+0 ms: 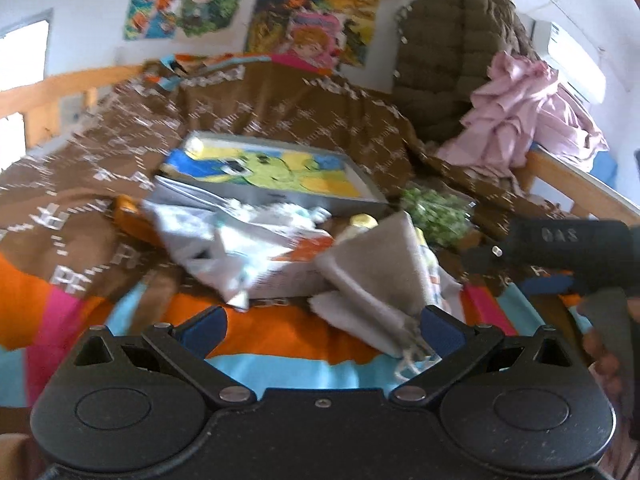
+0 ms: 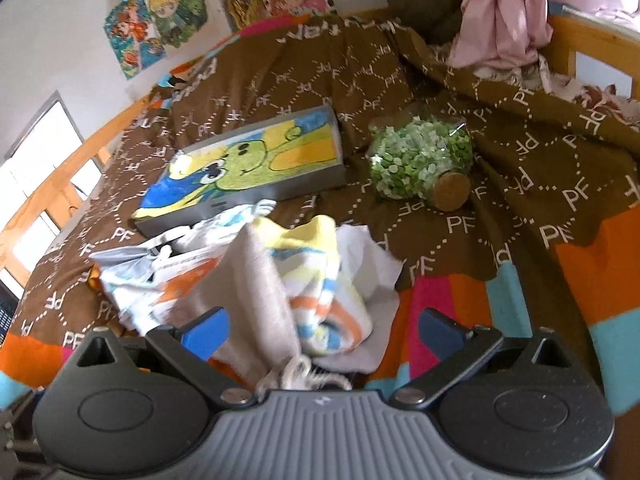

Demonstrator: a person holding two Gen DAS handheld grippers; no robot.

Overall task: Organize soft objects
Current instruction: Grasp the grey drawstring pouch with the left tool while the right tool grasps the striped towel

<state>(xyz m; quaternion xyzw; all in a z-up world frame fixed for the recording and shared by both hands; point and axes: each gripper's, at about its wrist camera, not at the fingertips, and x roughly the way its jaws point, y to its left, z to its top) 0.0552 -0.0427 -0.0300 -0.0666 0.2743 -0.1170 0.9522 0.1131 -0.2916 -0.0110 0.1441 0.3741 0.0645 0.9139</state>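
Both grippers are spread wide with nothing pinched. The left gripper [image 1: 320, 326] hangs low over the bed with the gray cloth pouch [image 1: 376, 280] just off its right finger, and the right gripper [image 2: 320, 330] has that same pouch [image 2: 256, 280] standing up between its blue fingers [image 2: 204, 336], not touching either one as far as I can tell. The pouch's long axis runs from the drawstring end close to the grippers up and away toward the wall, narrow end near, wide end far. It leans on one striped towel [image 2: 320, 280] (yellow, orange, blue stripes), which sits in the same heap with a white printed cloth [image 2: 140, 288]. Everything's on a bed covered by a brown blanket [image 2: 520, 184] with white PF lettering and orange, pink and light blue patches at the near edge. Beyond the heap there's one flat gray box with a green cartoon frog [image 2: 244, 168], and to its right one glass jar of green bits [image 2: 420, 158] lying on its side, cork pointing toward the camera. Further back: a wooden bed rail [image 2: 568, 40], a pink garment [image 2: 504, 12] bunched on it, an olive puffer jacket [image 1: 452, 64], and several cartoon posters [image 2: 160, 16] on the white wall.
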